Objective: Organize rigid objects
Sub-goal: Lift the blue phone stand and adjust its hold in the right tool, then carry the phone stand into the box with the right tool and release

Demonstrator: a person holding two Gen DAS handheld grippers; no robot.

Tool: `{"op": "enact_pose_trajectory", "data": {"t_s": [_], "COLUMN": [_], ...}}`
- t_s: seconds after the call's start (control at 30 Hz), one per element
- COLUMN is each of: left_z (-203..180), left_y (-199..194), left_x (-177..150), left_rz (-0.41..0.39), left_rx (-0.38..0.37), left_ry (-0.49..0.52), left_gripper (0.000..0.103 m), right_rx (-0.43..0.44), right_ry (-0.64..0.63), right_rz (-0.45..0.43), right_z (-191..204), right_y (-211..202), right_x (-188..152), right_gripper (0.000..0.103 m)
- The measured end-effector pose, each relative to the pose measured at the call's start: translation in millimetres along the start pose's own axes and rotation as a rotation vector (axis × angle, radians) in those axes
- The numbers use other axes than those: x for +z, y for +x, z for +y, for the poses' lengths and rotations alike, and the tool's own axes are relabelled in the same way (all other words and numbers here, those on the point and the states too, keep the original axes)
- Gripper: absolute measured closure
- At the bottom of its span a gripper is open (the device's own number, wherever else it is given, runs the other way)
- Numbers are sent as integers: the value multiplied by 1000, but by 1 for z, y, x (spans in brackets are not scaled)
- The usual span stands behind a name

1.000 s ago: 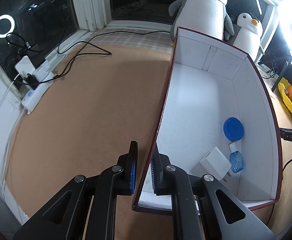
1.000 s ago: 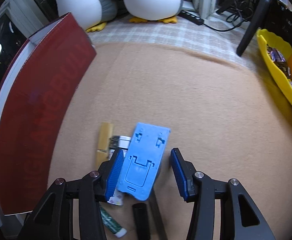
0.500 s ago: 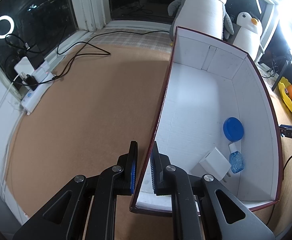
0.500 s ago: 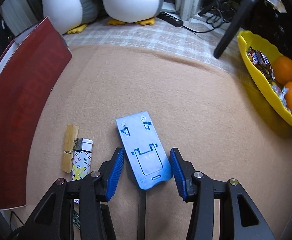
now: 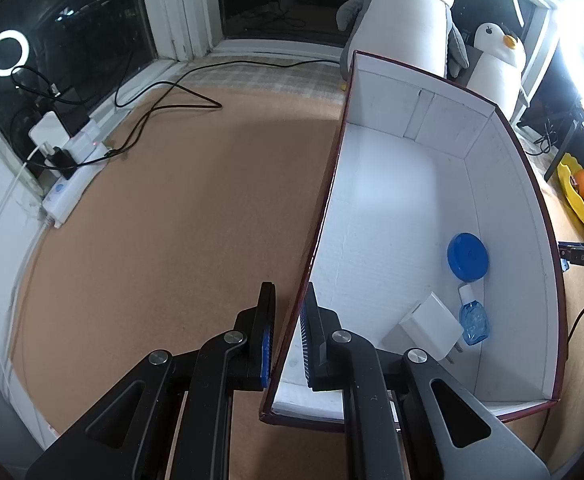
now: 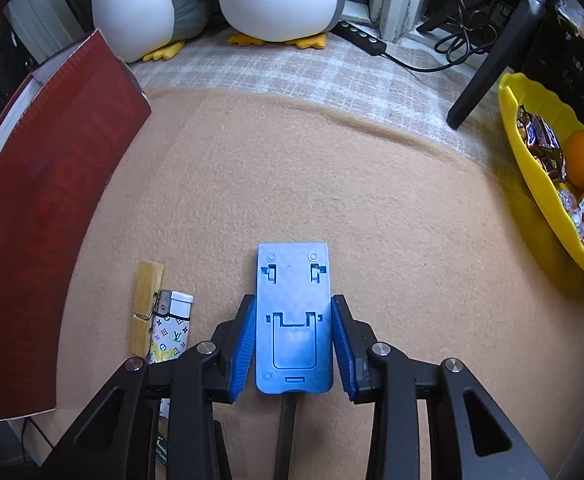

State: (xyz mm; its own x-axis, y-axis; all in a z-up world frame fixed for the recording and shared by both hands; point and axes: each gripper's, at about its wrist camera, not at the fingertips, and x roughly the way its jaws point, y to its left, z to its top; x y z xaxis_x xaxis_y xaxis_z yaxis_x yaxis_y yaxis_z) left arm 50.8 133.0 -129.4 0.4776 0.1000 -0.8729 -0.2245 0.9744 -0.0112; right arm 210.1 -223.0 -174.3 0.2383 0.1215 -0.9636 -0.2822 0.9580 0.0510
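Lying flat on the tan felt, the blue phone stand sits between your right gripper jaws, which are closing on its sides. A clothespin and lighter lie just left. Your left gripper stays clamped narrow on the box wall.

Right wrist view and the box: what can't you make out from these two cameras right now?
- Items below the lighter: hidden in the right wrist view behind the right gripper, whose jaws are closing around the blue stand.
- Red box lettering: blurred, unreadable.
- Box near corner: covered in the left wrist view by the left gripper.
- Small blue bottle label: too small.
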Motion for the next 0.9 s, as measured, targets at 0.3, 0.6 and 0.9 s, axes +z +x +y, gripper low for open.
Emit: {"op": "enact_pose_trajectory", "data": {"t_s": [0.3,0.6,0.9], "left_z": [2,1,2], "left_y": [1,1,0], "left_x": [1,-1,-3], "left_rz": [0,-13,-26], "left_rx": [-3,1,-11], "left_ry": [0,-4,-10], "left_gripper": [93,94,94], "right_rx": [7,9,115], "right_ry": [49,-21,-140], "right_rz": [-65,-216,-307], "right_z": [-8,40,123], "right_y": [-20,-84,-128], "right_x": [-10,-17,-26], "right_gripper": [70,70,70]}}
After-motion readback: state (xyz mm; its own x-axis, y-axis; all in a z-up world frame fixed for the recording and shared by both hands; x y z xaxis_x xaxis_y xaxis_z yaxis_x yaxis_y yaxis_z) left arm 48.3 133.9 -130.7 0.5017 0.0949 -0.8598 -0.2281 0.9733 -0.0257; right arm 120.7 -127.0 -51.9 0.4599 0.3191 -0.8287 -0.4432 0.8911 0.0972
